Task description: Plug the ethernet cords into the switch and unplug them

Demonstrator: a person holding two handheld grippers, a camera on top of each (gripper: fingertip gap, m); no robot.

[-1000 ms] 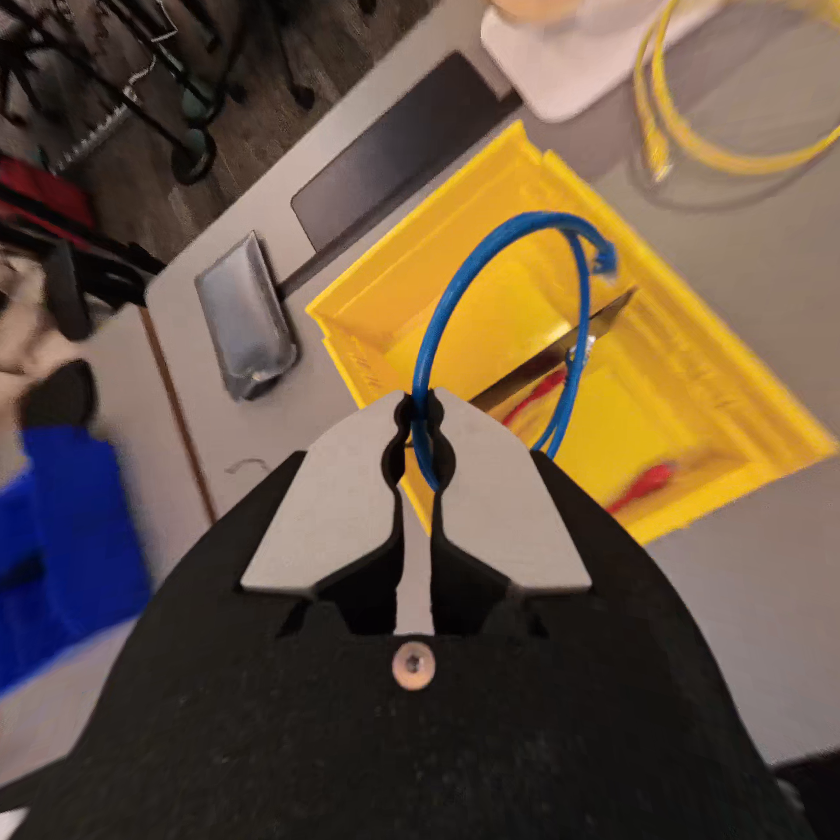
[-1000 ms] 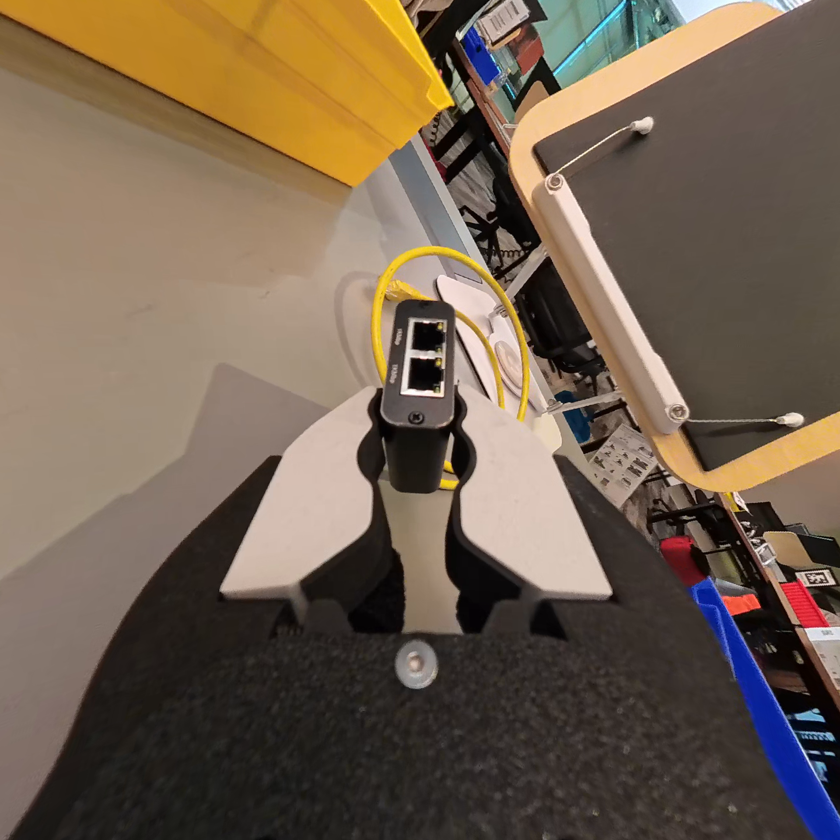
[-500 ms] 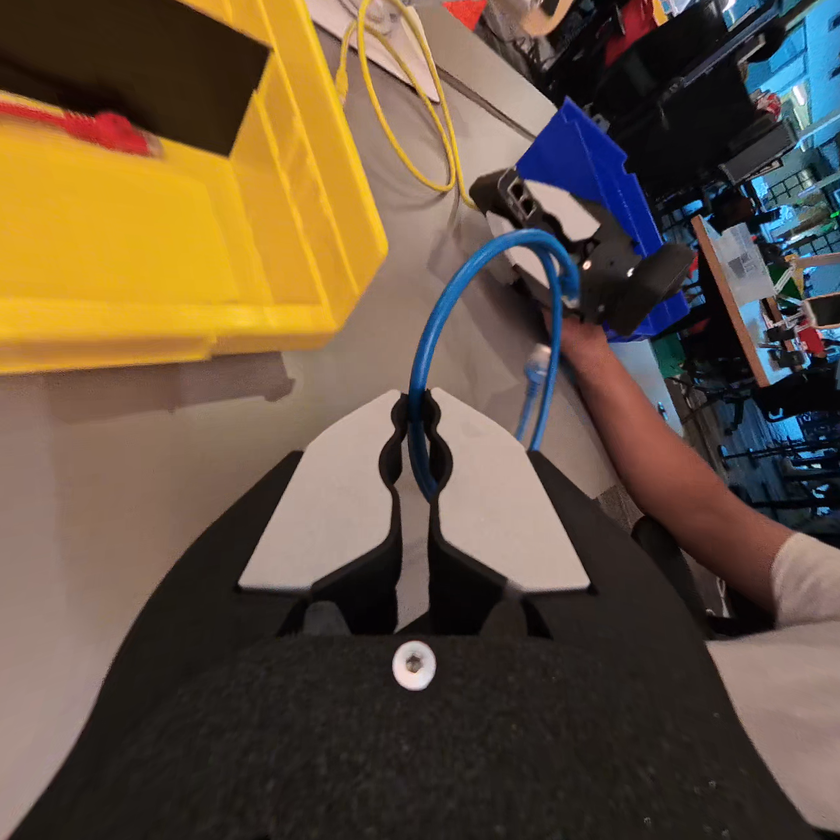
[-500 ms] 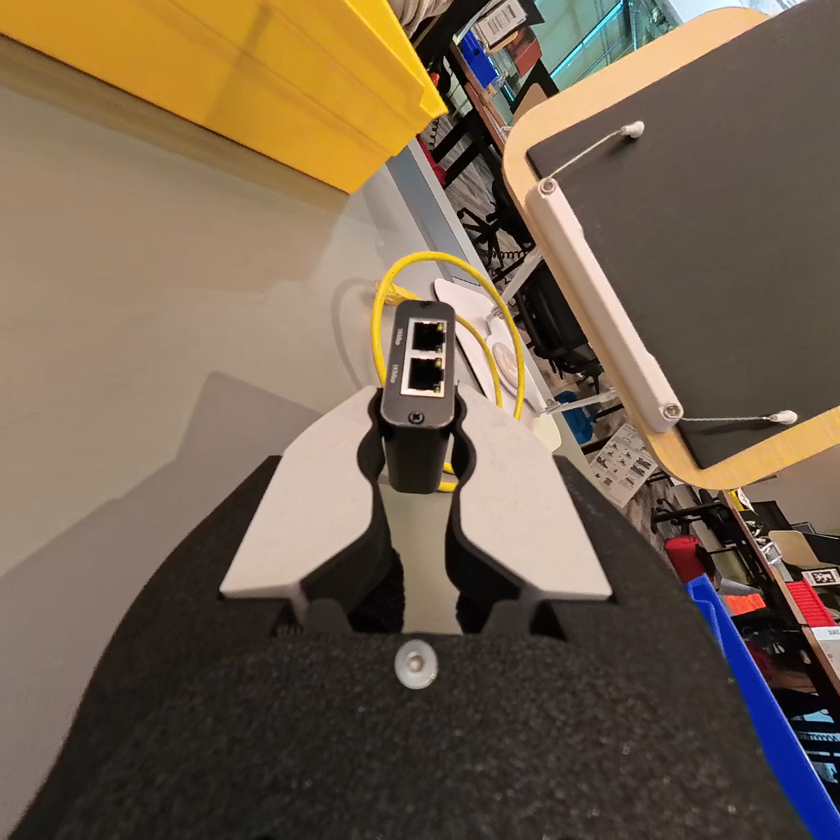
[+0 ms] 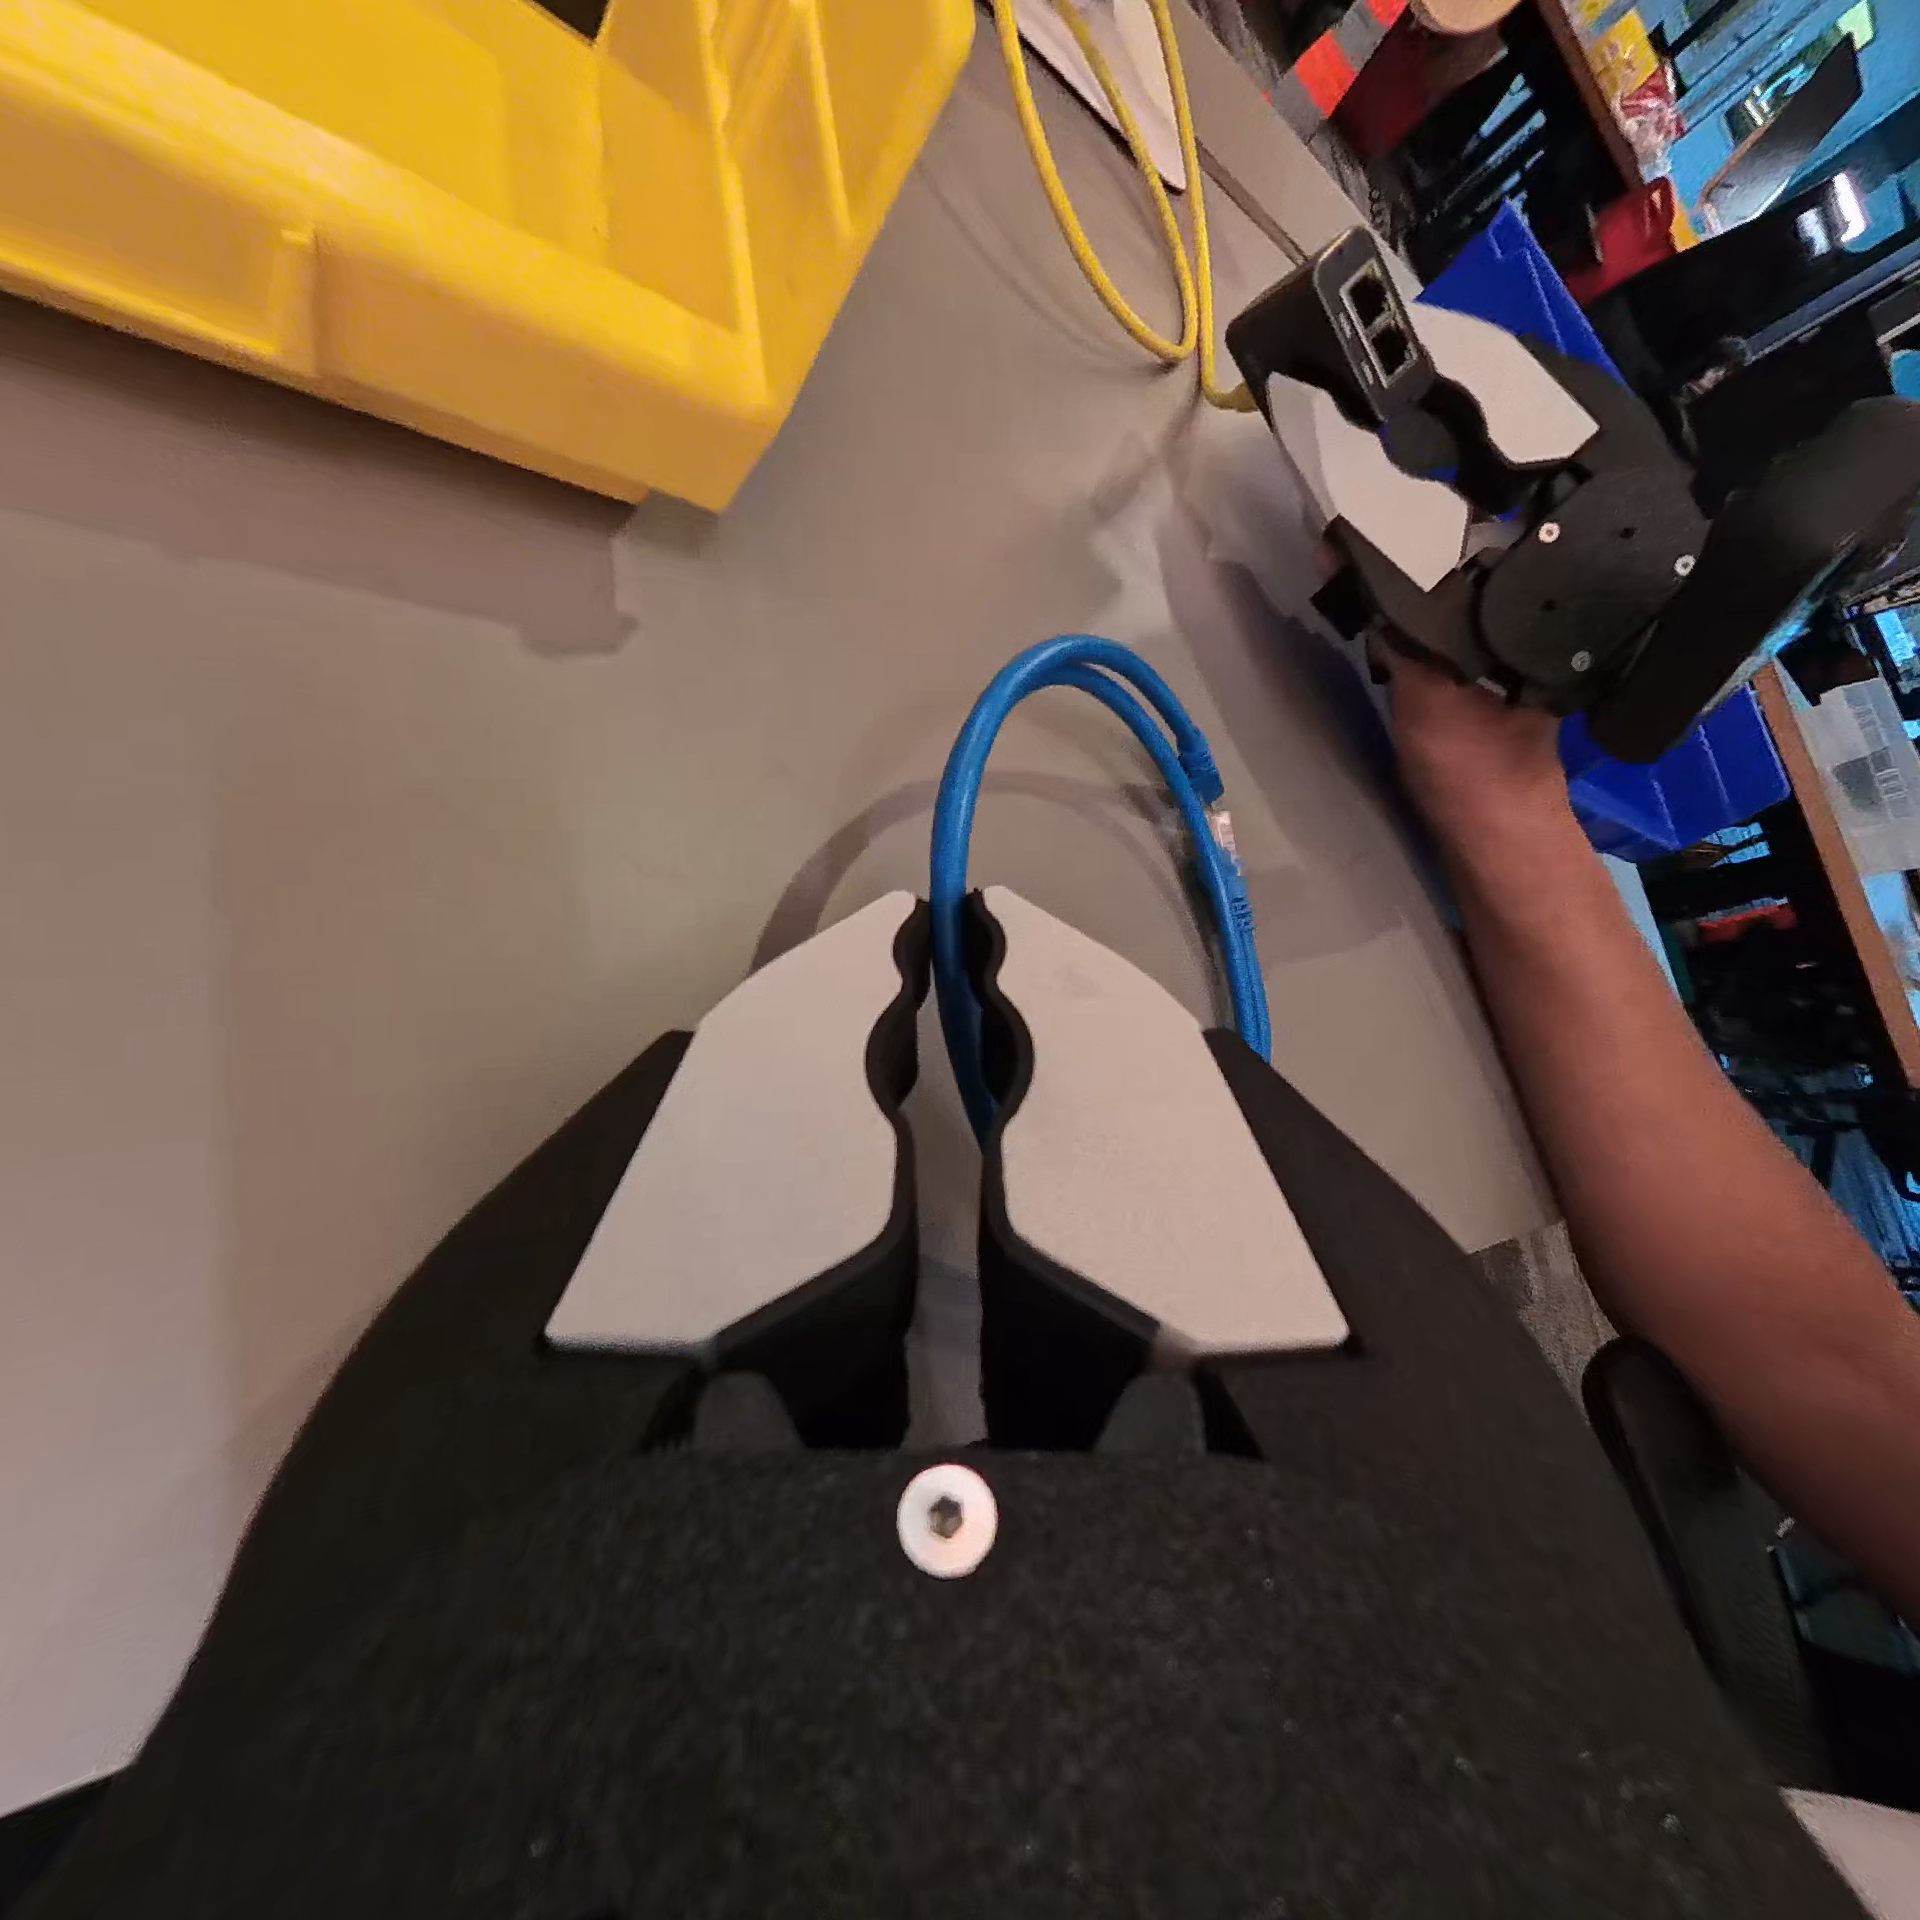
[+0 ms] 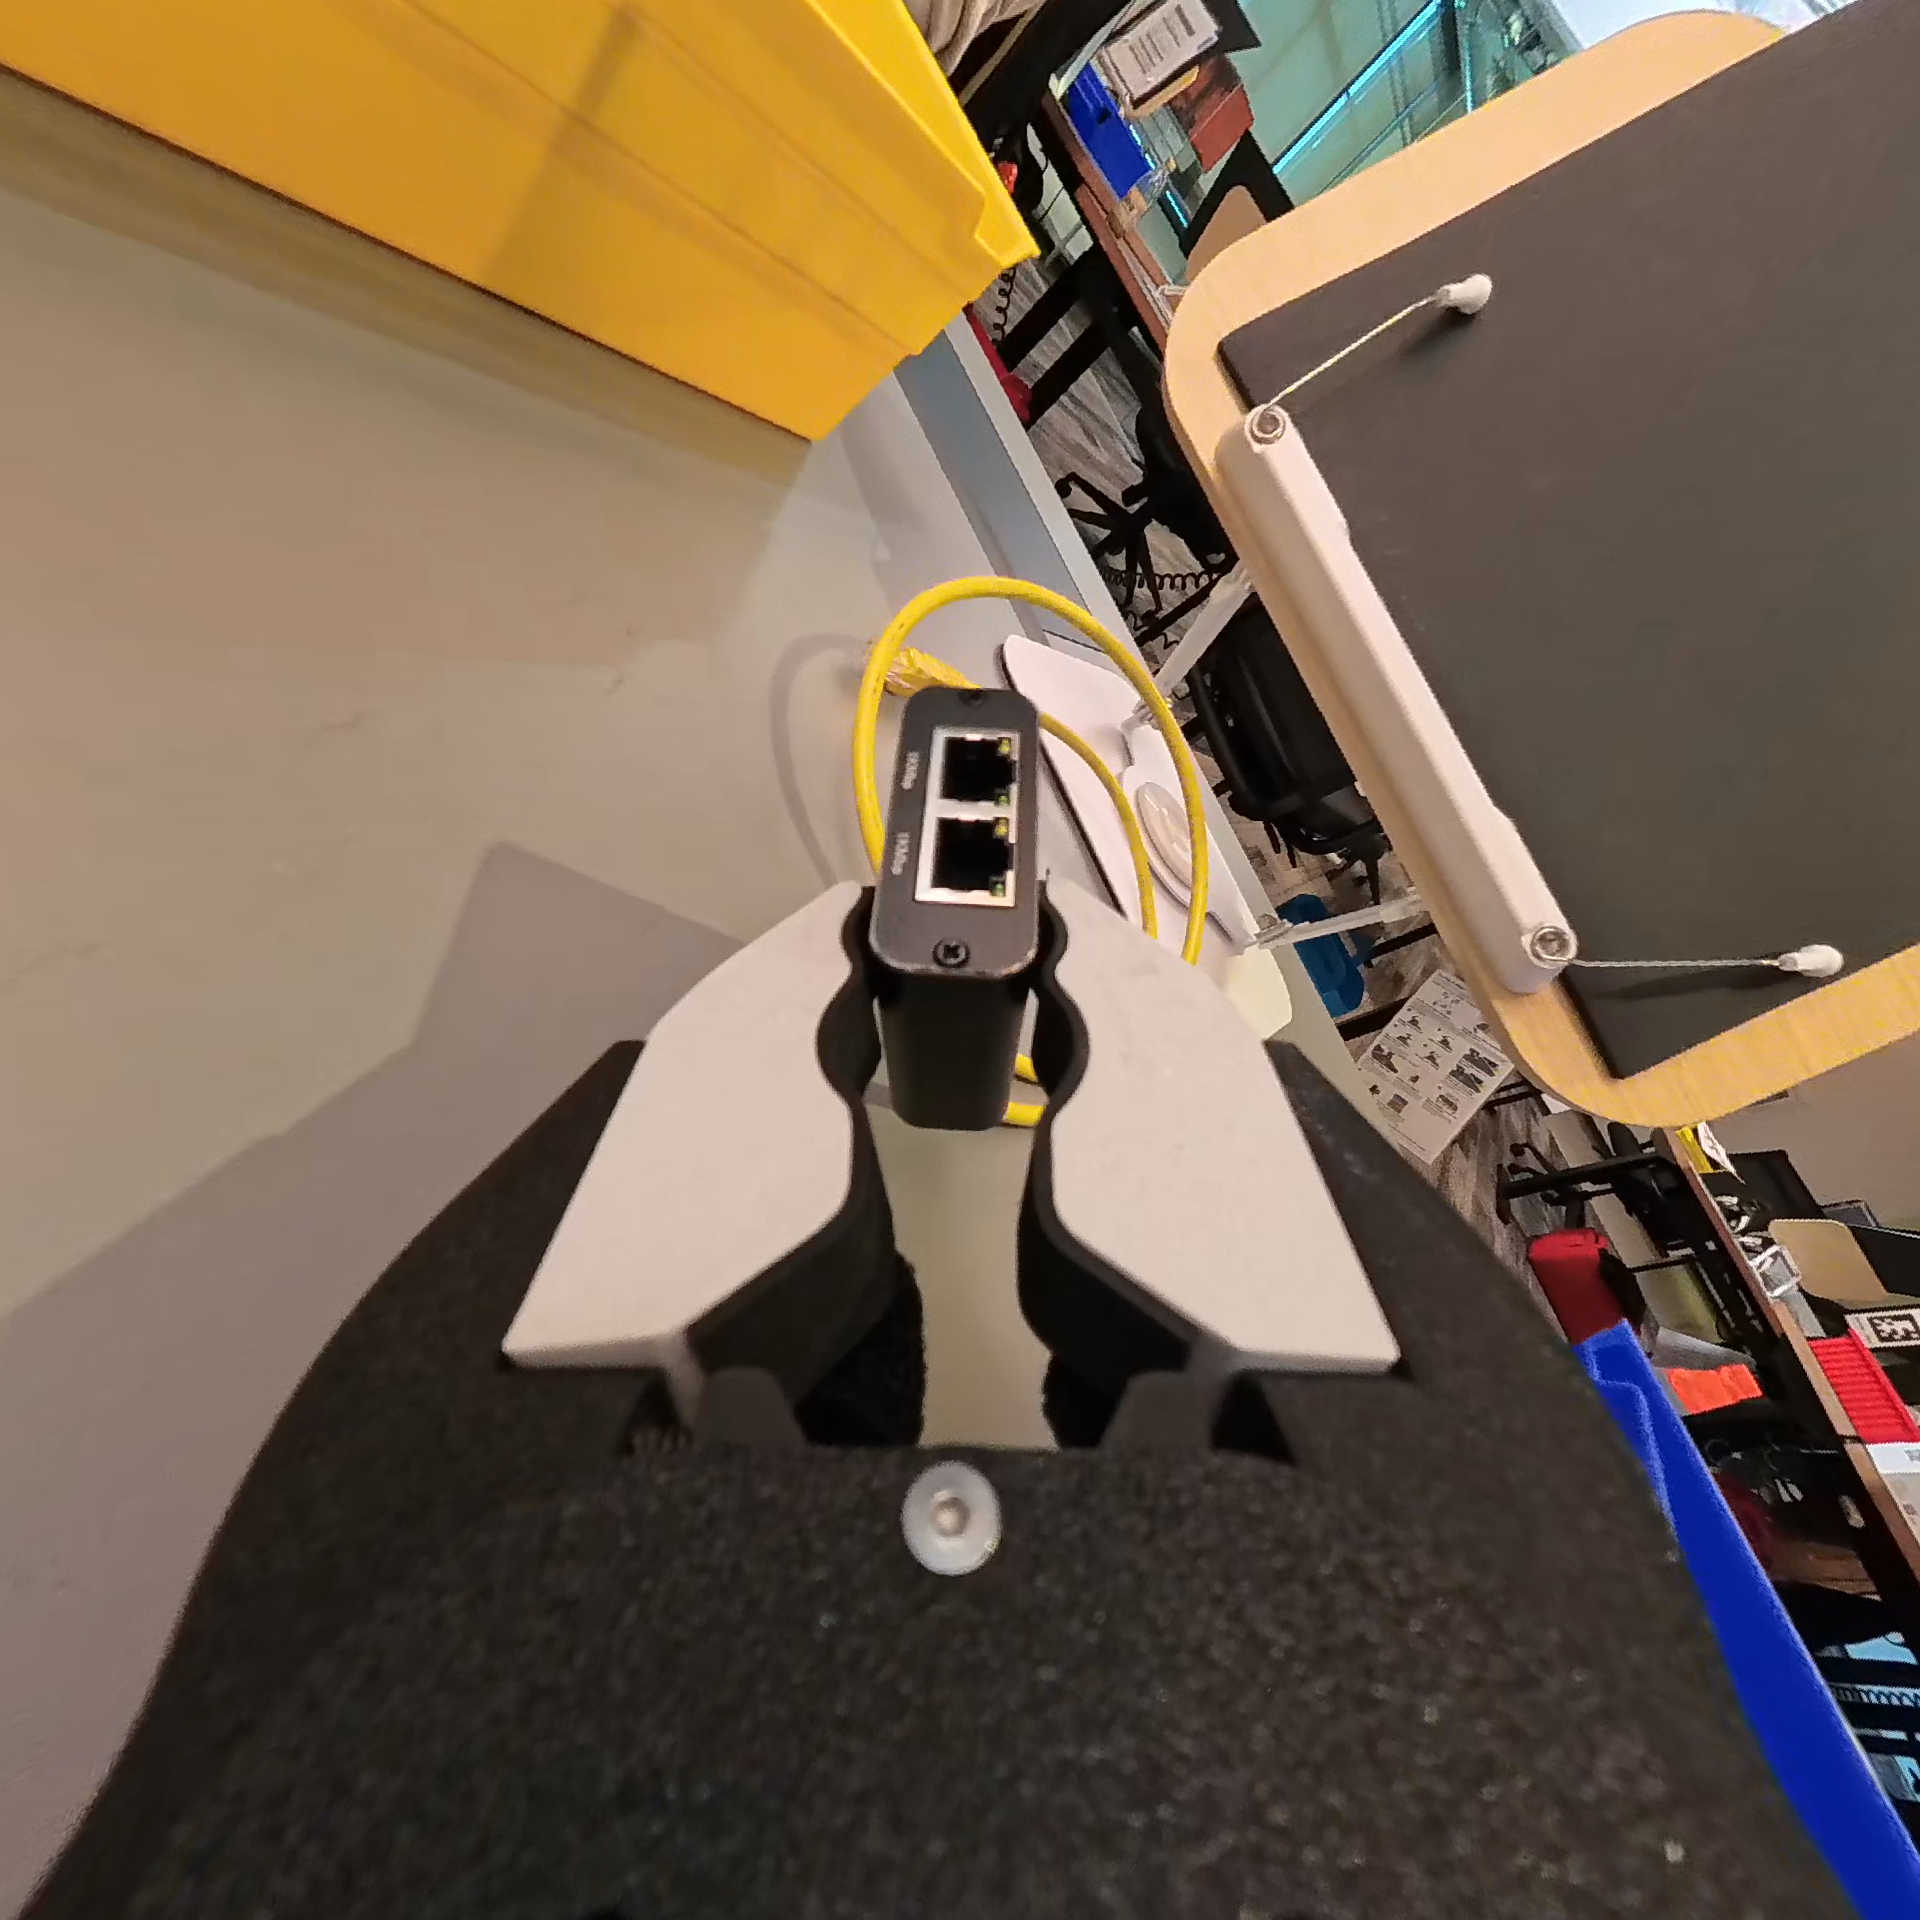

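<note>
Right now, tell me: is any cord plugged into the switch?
No: both ports of the switch in the right gripper are empty.

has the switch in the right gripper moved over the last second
No. In the right wrist view the switch sits as before against the yellow cable and yellow bin behind it.

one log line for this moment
left gripper: shut on blue cord | right gripper: shut on switch | ports: both empty

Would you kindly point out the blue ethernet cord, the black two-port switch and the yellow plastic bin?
Blue ethernet cord (image 5: 961,769): left wrist view, top of its loop.
Black two-port switch (image 6: 956,831): right wrist view, port face.
Yellow plastic bin (image 5: 499,208): left wrist view, outer wall.
</note>
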